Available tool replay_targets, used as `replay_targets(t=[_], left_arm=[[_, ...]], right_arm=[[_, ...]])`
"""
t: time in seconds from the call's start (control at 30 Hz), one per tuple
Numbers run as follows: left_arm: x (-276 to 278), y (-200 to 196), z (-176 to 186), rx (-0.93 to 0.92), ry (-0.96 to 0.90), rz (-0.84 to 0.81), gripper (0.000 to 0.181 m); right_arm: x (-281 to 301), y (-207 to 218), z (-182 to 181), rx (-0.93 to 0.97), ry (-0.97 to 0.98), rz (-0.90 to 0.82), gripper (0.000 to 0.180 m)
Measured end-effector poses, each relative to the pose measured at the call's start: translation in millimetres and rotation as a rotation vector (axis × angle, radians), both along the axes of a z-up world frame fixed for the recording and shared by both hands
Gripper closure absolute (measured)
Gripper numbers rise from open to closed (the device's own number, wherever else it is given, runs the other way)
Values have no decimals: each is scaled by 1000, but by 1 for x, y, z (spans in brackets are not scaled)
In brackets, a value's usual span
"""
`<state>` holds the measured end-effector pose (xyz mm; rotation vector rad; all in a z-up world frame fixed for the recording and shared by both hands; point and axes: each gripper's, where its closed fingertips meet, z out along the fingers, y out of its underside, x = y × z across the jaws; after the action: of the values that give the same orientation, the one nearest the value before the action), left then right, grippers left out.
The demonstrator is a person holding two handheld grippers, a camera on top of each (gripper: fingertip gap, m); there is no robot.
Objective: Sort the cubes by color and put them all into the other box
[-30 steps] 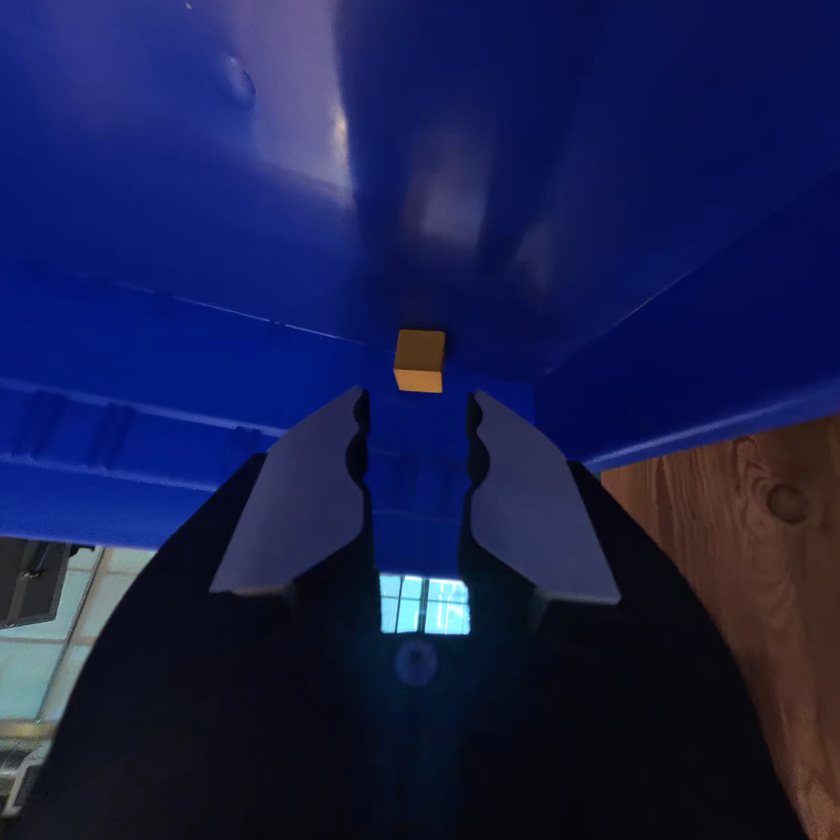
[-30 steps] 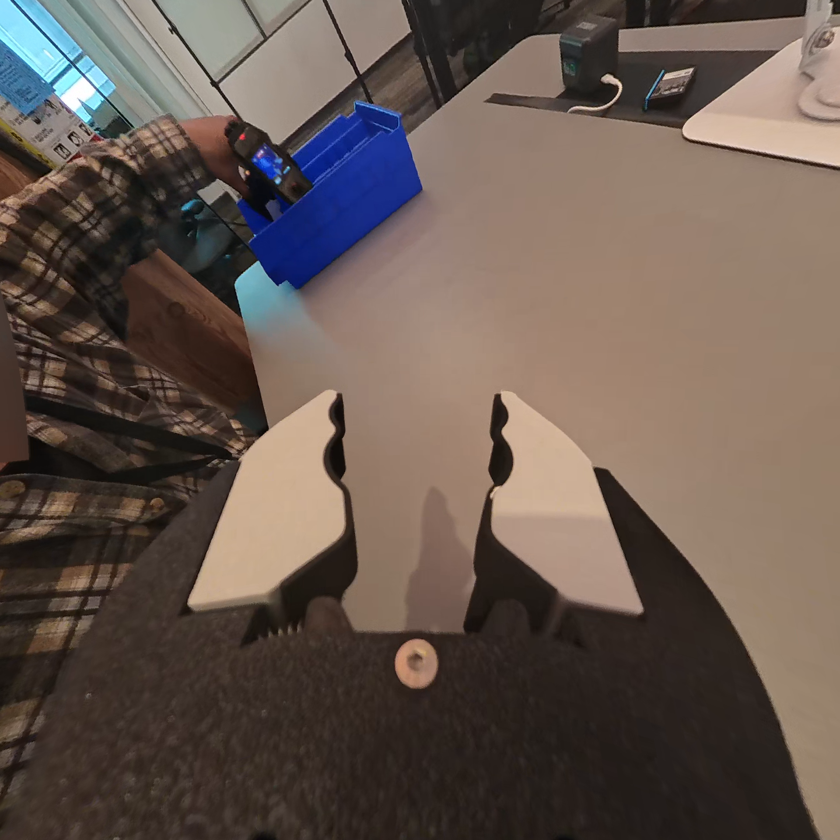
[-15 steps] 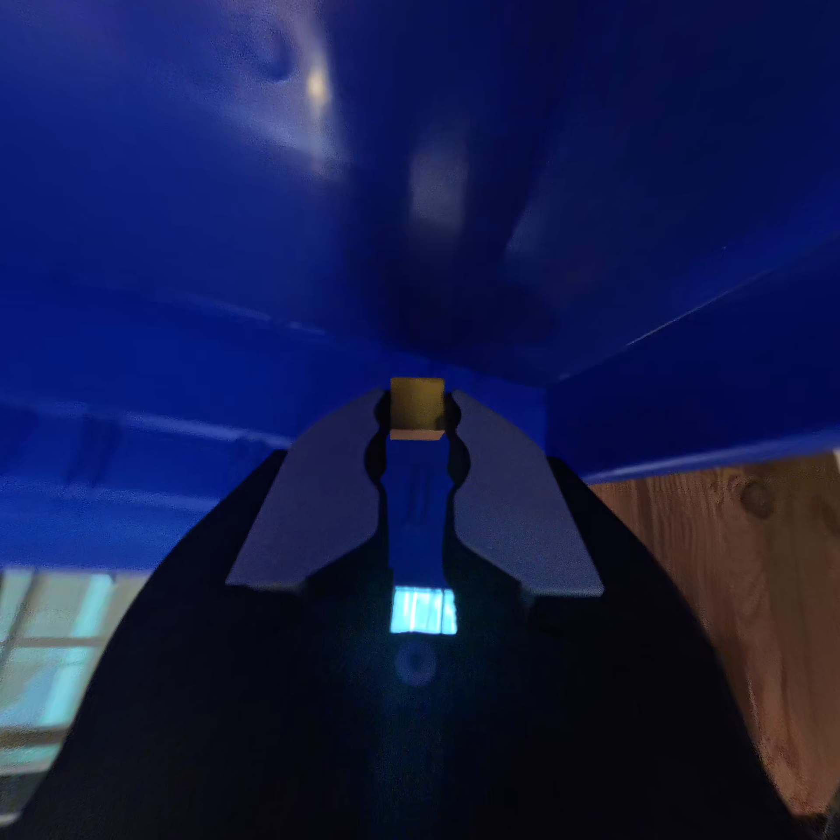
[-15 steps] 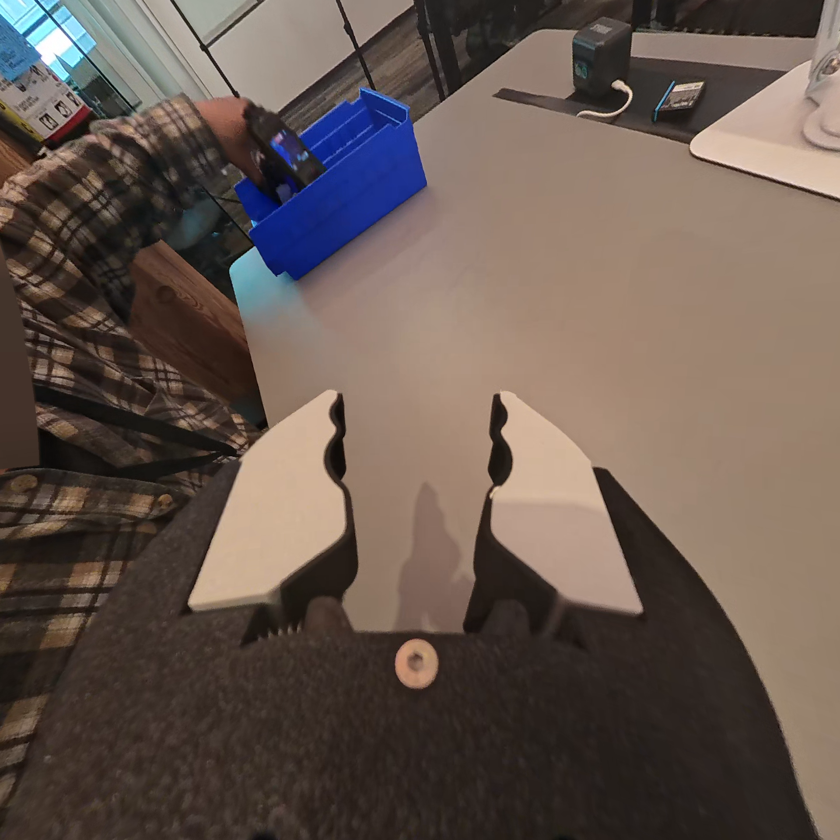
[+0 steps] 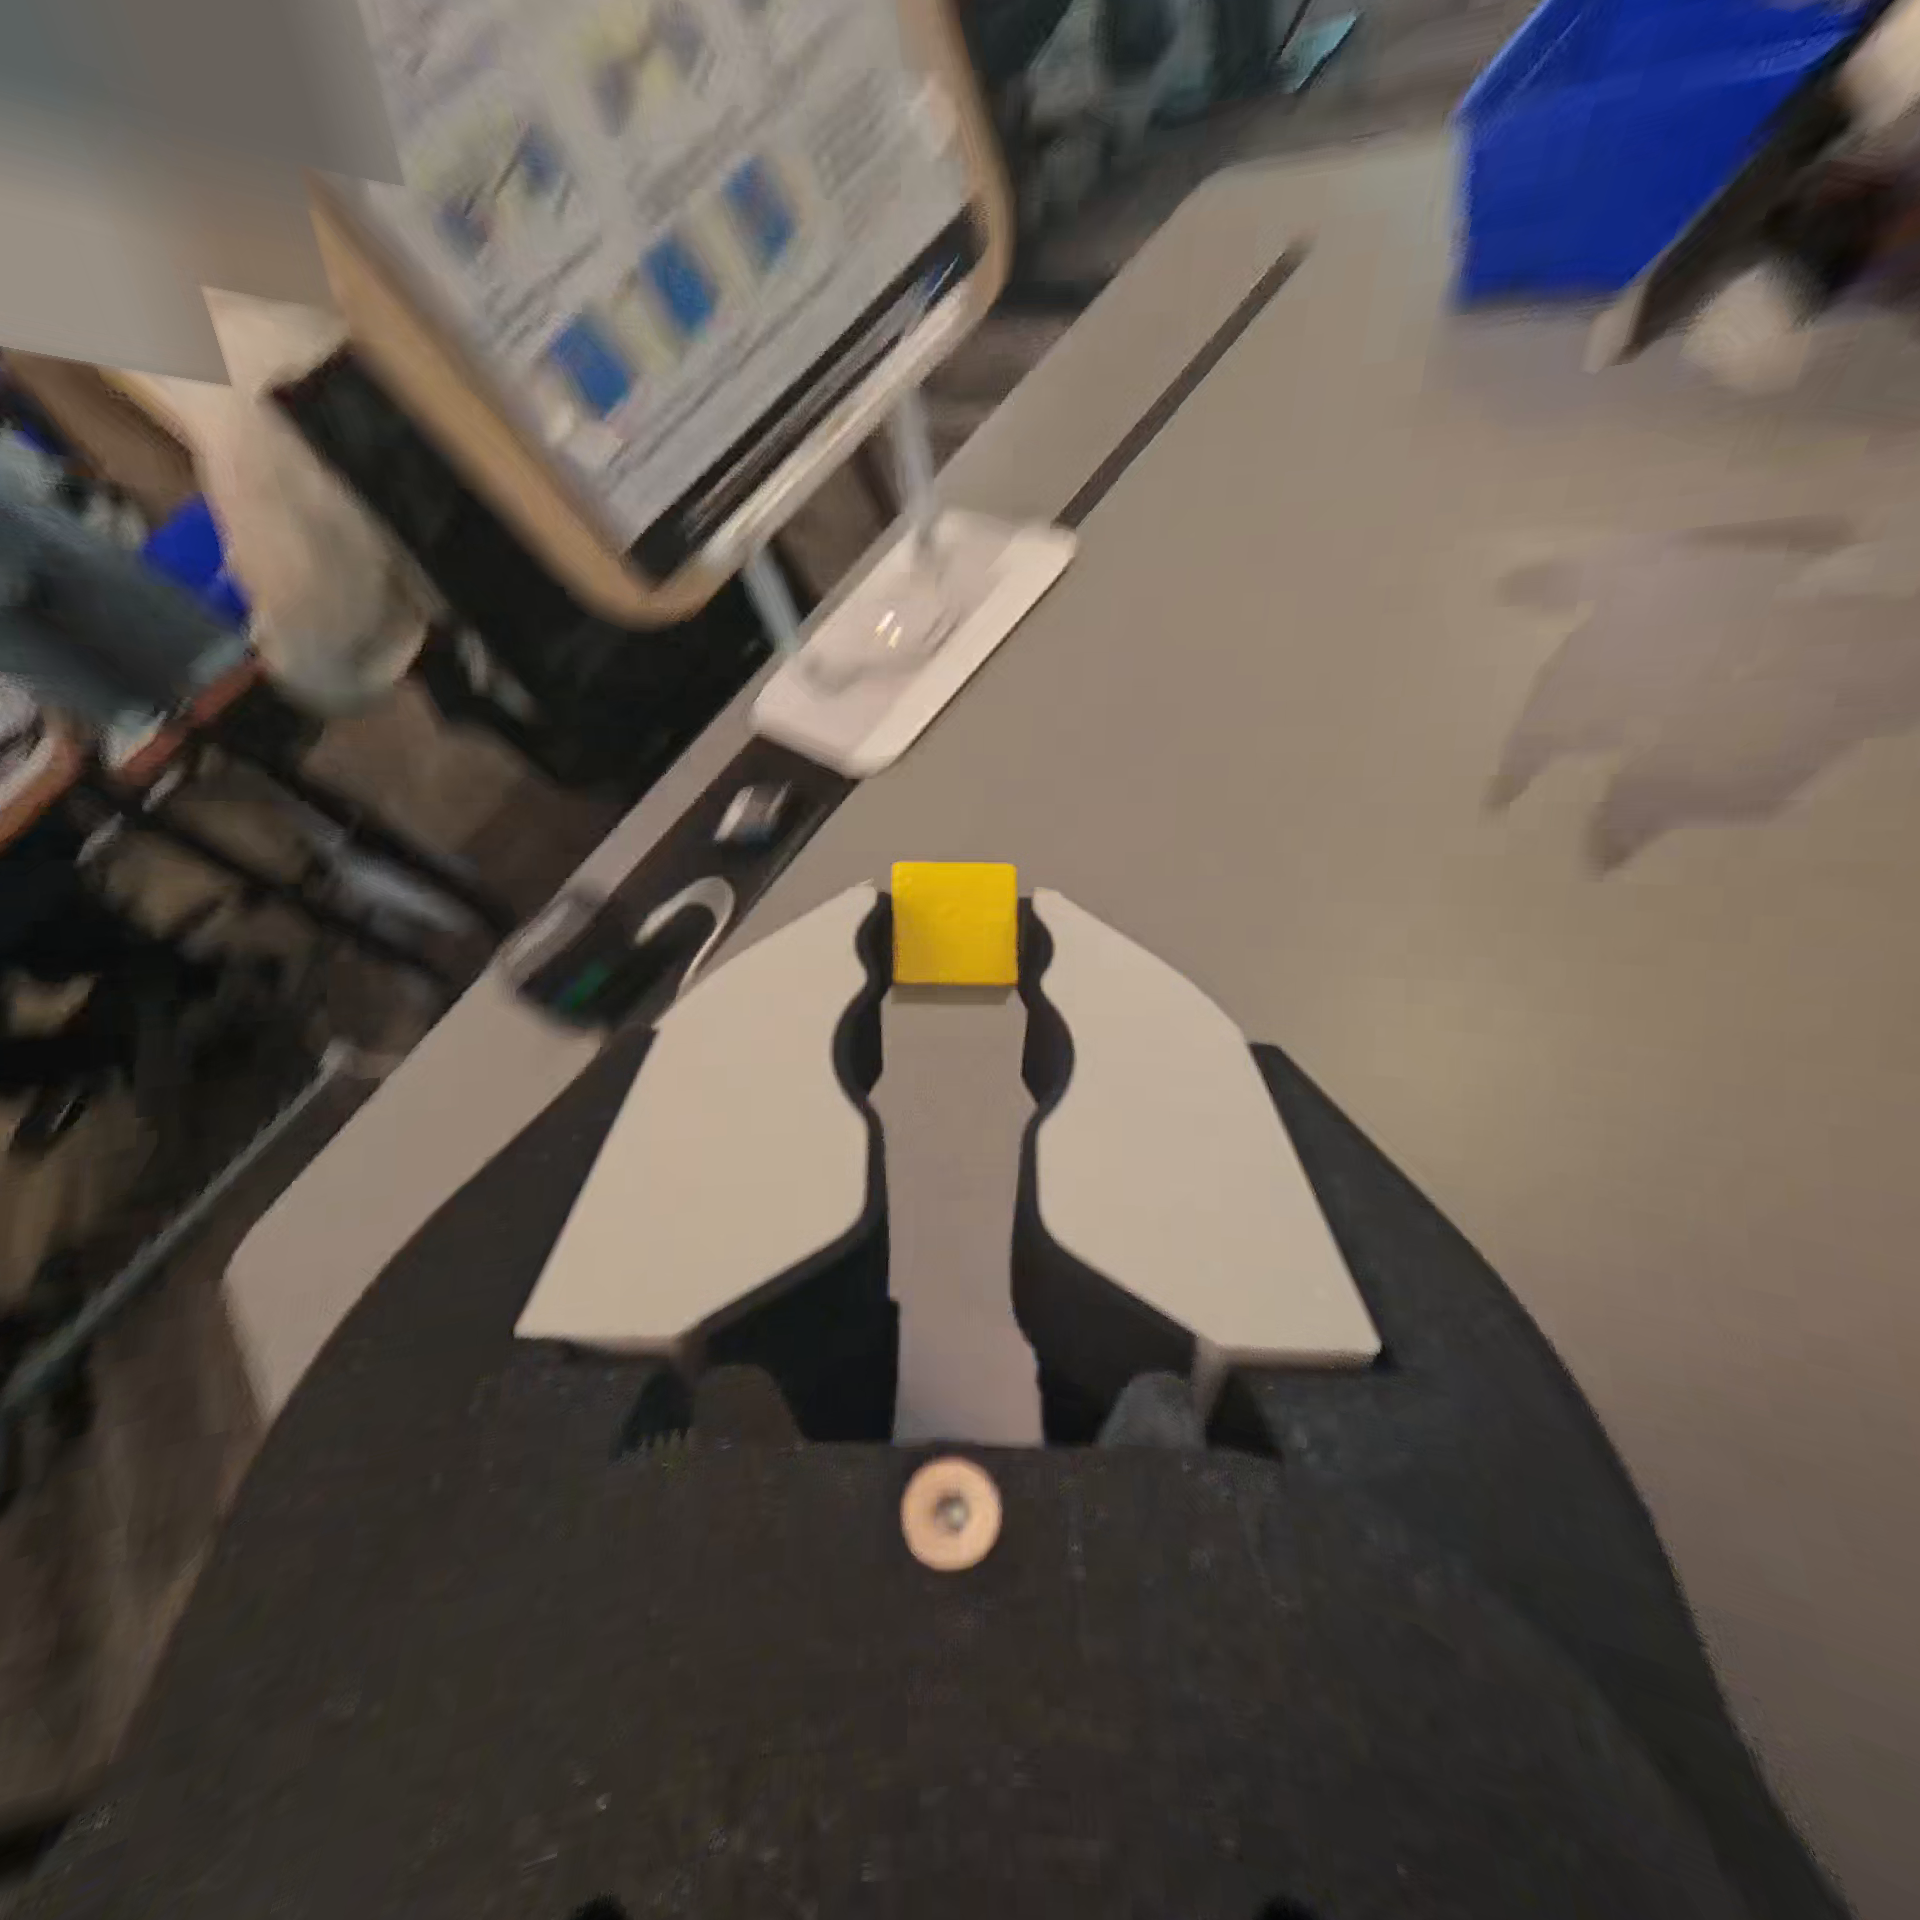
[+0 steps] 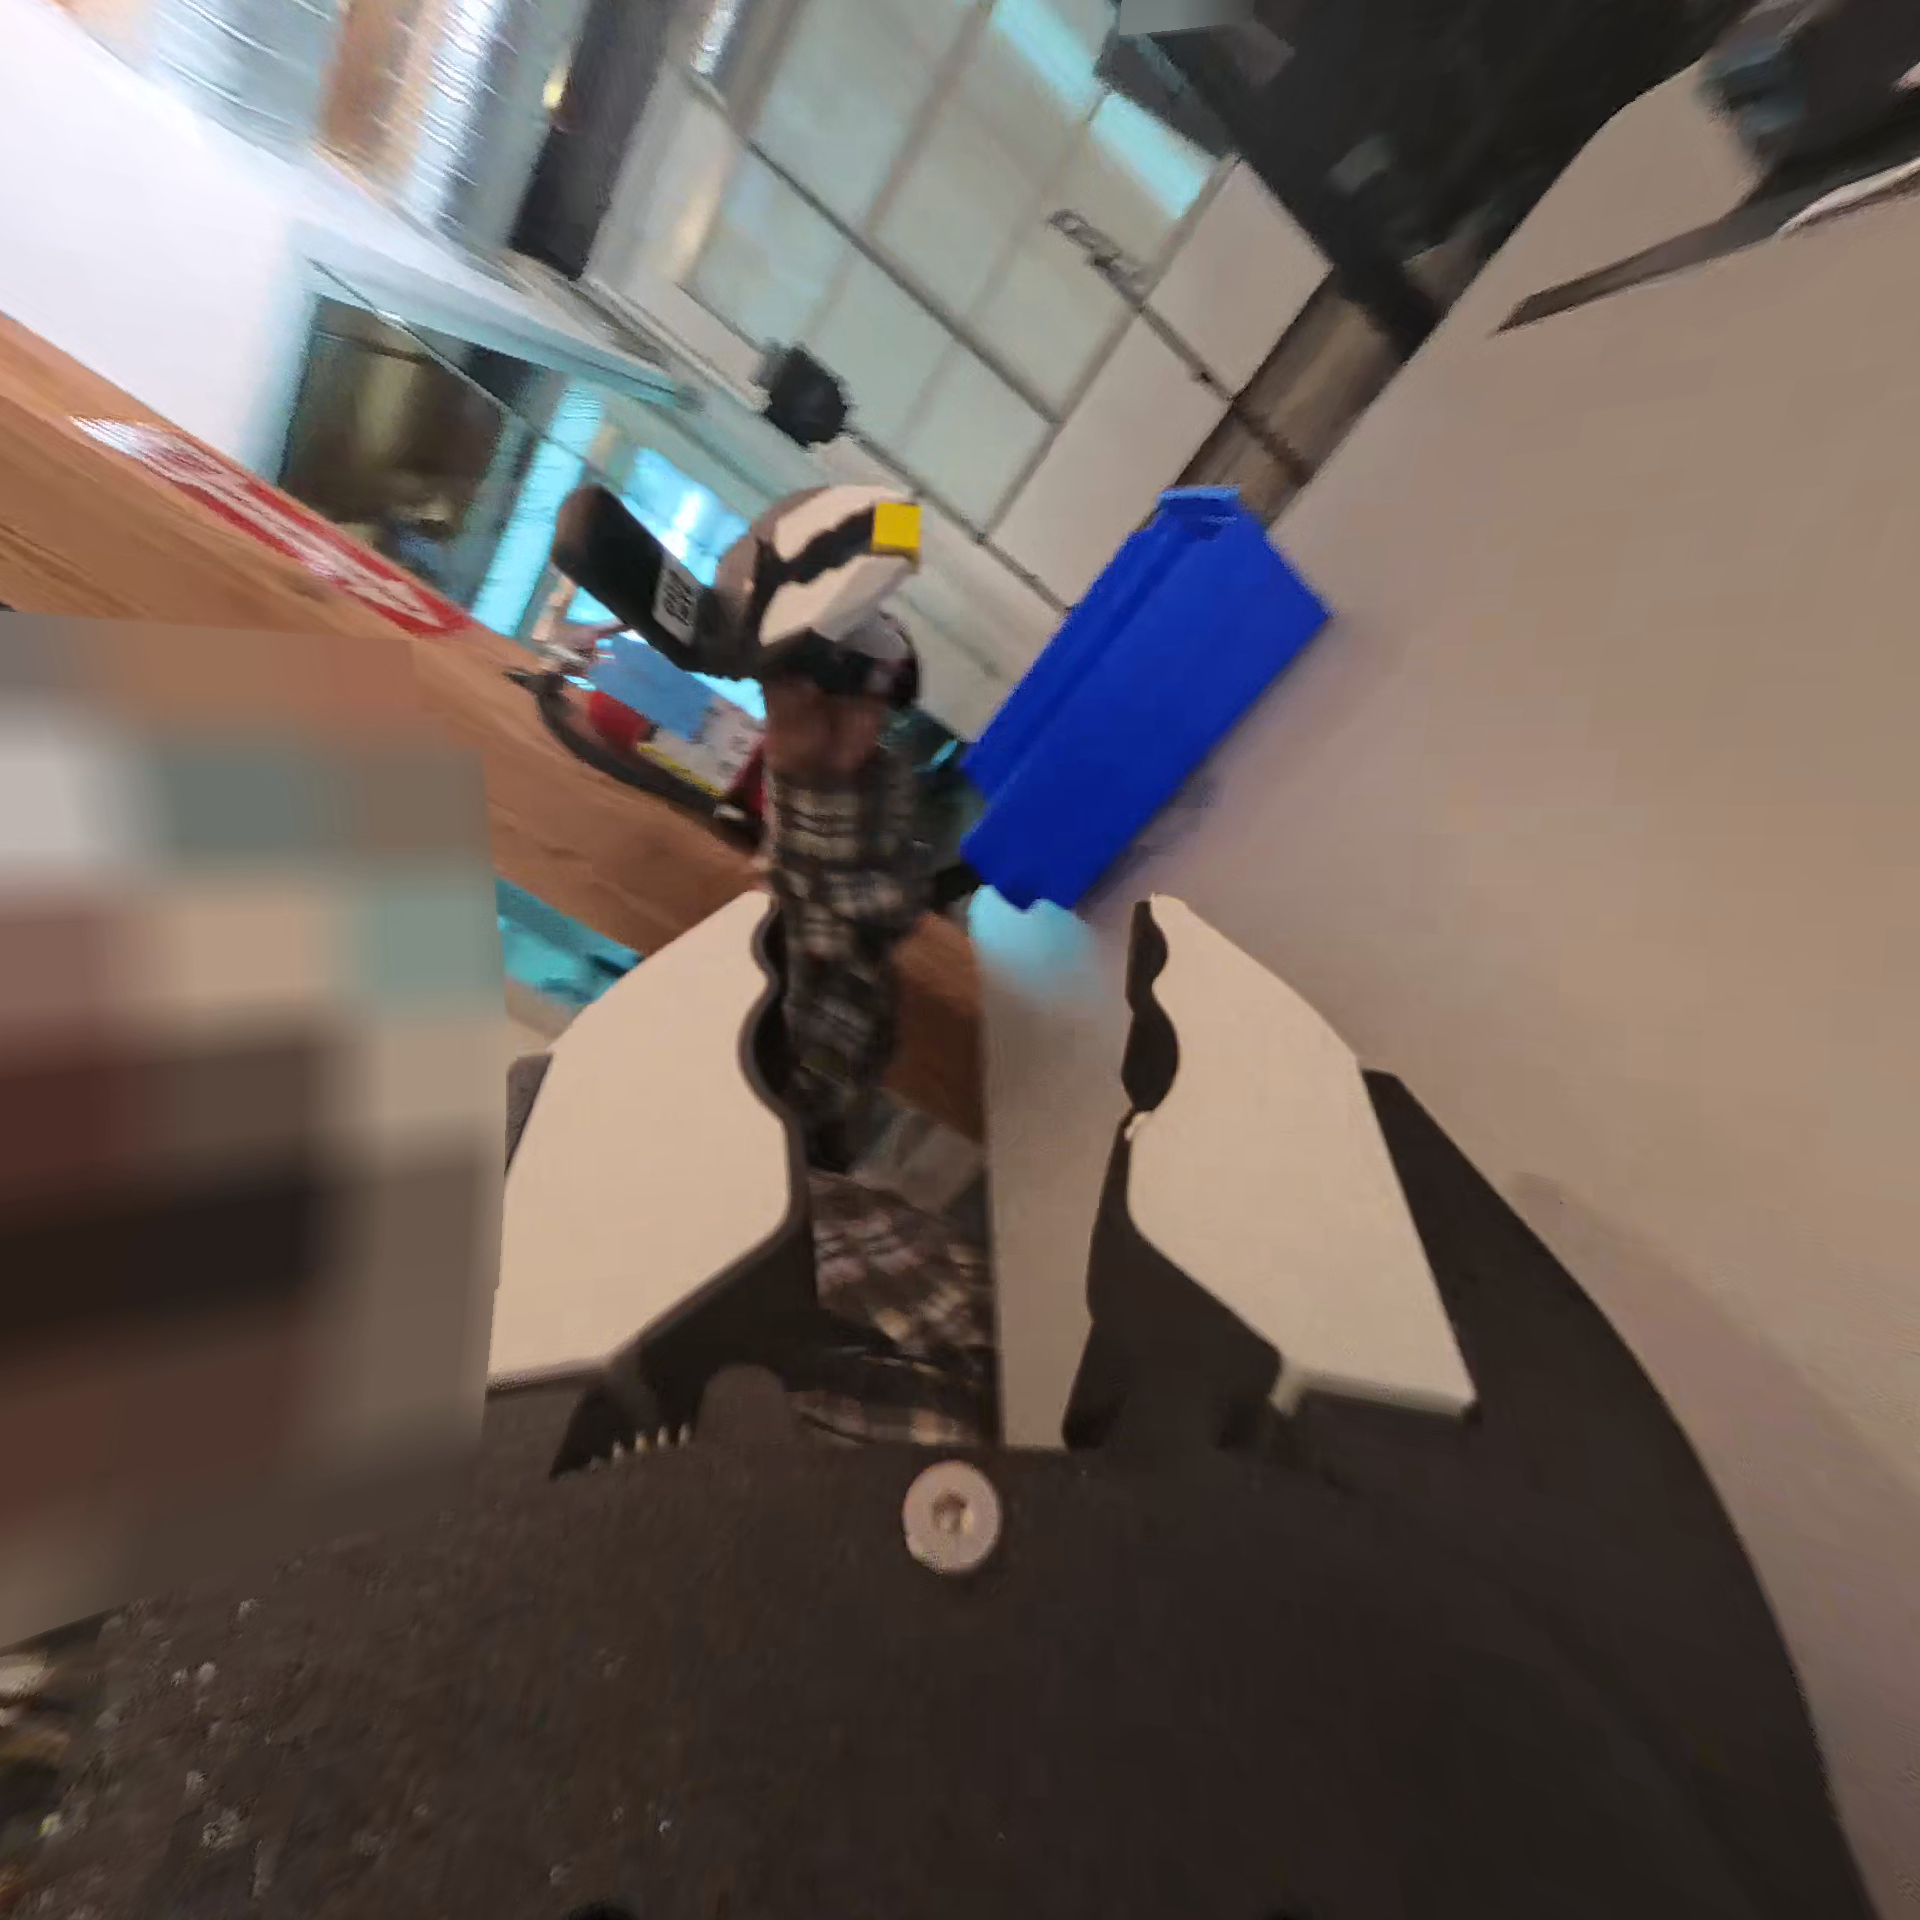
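Left tool (image 5: pixel 954 906) clenched on yellow cube (image 5: pixel 953 923) | blue box (image 5: pixel 1621 135) sighted ahead, upper right, well apart | right tool (image 6: pixel 956 914) released, nothing held.

The yellow cube (image 5: pixel 953 922) looks matt, faintly grainy plastic. The left tongs (image 5: pixel 953 914) have smooth pale plates on rough black foam-like backing. The grey tabletop (image 5: pixel 1455 1039) is smooth and matt; the blue box (image 6: pixel 1143 707) is plastic.

an office: grey desk (image 5: pixel 1351 935), monitor (image 5: pixel 675 291), glass partitions (image 6: pixel 935 260).
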<state>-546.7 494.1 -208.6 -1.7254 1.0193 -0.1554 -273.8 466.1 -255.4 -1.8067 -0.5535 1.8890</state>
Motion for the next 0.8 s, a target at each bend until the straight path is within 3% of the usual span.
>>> replay_targets(t=[0.13, 0.3, 0.6, 0.67, 0.7, 0.8], left_arm=[[120, -13, -24, 41, -24, -195, 159], [200, -18, -60, 6, 12, -303, 159], [240, -20, -70, 40, 55, -346, 159], [246, -20, -69, 44, 49, -349, 159], [249, -20, -69, 44, 45, -355, 159], [259, -21, -66, 44, -13, -375, 156]], right_arm=[[-35, 1, -5, -90, -28, 111, 116], [-45, 11, -19, -93, -201, 90, 115], [-45, 7, -29, -129, -253, 121, 119], [-46, 2, -28, -141, -228, 157, 131], [-46, -2, -21, -143, -180, 190, 157], [-33, 0, -17, -133, -175, 199, 158]])
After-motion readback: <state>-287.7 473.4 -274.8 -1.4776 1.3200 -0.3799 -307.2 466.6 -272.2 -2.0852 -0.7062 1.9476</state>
